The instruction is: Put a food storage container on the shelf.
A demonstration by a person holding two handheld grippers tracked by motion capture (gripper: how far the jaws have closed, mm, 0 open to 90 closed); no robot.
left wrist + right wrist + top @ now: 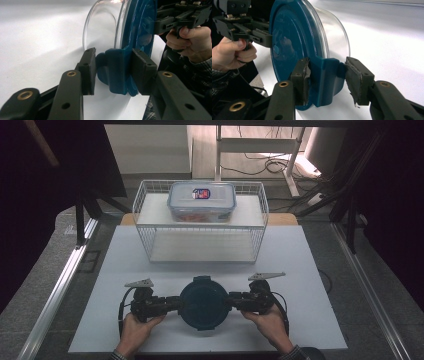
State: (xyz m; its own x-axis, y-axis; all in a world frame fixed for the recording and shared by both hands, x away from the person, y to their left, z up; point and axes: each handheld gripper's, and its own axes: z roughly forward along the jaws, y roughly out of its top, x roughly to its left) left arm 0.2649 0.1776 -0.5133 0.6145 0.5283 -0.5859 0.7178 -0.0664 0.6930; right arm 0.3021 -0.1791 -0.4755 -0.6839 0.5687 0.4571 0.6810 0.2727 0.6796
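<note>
Both tongs are clamped on the same thing: a round glass container with a blue lid (204, 301), sitting on the white table (150, 260) close to the person's edge. From above, the left gripper (176, 304) comes in at the lid's nine o'clock and the right gripper (231, 300) at its three o'clock, so the container lies squarely between them, with a hand behind each.

Seen along the left gripper's (113, 72) own jaws, the two black pads close on a blue latch flap (116, 71) of the lid; one pad presses the flap's outer face and the other sits against its inner side, beside the clear glass wall. The right gripper (327, 81) has the opposite latch flap (325, 80) squeezed the same way.

Farther back, at twelve o'clock from the container, stands a white wire basket (145, 200) with a clear lidded food box (201, 202) on top.
</note>
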